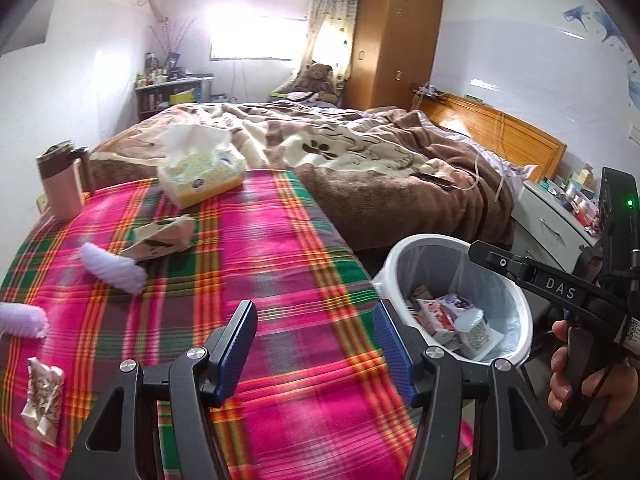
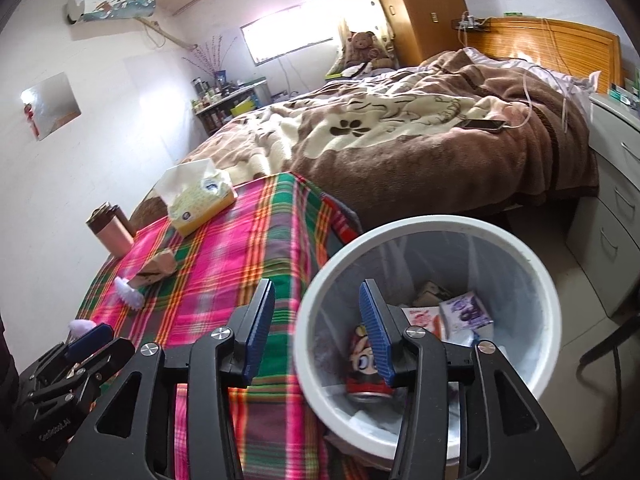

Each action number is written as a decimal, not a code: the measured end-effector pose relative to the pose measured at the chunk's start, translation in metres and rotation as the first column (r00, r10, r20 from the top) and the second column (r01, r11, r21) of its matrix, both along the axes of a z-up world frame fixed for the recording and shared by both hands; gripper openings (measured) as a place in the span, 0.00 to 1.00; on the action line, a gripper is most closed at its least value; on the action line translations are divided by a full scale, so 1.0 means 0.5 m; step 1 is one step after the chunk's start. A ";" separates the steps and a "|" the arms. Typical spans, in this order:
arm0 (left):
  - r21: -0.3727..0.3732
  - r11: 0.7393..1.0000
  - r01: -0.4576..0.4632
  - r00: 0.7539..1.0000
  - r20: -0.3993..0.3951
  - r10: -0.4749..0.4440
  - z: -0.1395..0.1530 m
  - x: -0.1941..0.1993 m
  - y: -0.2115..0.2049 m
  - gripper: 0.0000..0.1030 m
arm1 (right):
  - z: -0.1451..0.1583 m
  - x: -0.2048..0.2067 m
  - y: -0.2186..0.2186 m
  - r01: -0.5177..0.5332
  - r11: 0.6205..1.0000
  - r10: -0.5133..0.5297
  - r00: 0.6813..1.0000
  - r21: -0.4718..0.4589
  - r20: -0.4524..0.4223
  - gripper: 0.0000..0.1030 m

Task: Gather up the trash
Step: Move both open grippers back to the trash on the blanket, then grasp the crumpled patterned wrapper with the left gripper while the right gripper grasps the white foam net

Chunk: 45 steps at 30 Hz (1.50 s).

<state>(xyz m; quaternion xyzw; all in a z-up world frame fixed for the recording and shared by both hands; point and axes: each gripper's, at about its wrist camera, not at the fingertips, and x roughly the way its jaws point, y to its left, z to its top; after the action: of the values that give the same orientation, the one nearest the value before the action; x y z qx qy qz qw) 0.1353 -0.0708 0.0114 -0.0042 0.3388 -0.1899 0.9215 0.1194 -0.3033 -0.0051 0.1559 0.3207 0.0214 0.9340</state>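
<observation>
A red can (image 2: 366, 376) lies in the white bin (image 2: 536, 280) beside the plaid desk (image 1: 280, 280) — wrappers (image 1: 160, 236) remain on the cloth. Right gripper (image 2: 316, 332) fingers spread, empty, over the bin's rim; left gripper (image 1: 316, 348) likewise spread, empty.

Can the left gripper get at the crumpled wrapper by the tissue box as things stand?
Probably yes. The left gripper is open and empty, and only bare plaid tablecloth lies between it and the crumpled wrapper; the purple roller beside it may crowd the grasp.

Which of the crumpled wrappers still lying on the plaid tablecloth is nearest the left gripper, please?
The brown-and-white wrapper at the tablecloth's near left edge; the other wrapper lies farther back, toward the tissue box.
</observation>
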 end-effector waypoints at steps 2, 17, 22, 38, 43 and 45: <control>-0.004 1.000 -0.029 1.000 0.000 0.029 -0.002 -0.003 0.034 0.59 | -0.001 0.004 0.022 -0.025 1.000 0.025 1.000 0.003 0.005 0.49; -0.006 0.974 -0.228 0.974 -0.002 0.228 -0.019 -0.018 0.246 0.62 | 0.007 0.054 0.204 -0.204 0.976 0.207 0.978 -0.073 0.031 0.52; 0.002 0.959 -0.285 0.958 -0.011 0.285 -0.029 -0.024 0.307 0.62 | 0.004 0.073 0.264 -0.269 0.958 0.273 0.962 -0.095 0.031 0.52; 0.066 0.925 -0.375 0.922 -0.075 0.379 -0.085 -0.025 0.444 0.66 | -0.028 0.163 0.435 -0.480 0.864 0.483 0.875 -0.153 -0.023 0.53; 0.086 0.921 -0.379 0.916 -0.108 0.387 -0.111 -0.014 0.459 0.66 | -0.040 0.188 0.482 -0.540 0.822 0.541 0.840 -0.180 -0.049 0.53; 0.082 0.921 -0.382 0.914 -0.117 0.389 -0.118 -0.011 0.466 0.66 | -0.045 0.199 0.501 -0.558 0.805 0.558 0.828 -0.201 -0.063 0.53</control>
<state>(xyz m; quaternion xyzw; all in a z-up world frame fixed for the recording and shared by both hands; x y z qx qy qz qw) 0.1297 0.1622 -0.0475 -0.0568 0.3963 0.0060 0.9164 0.2190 -0.0526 -0.0277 -0.0449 0.3531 0.2606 0.8974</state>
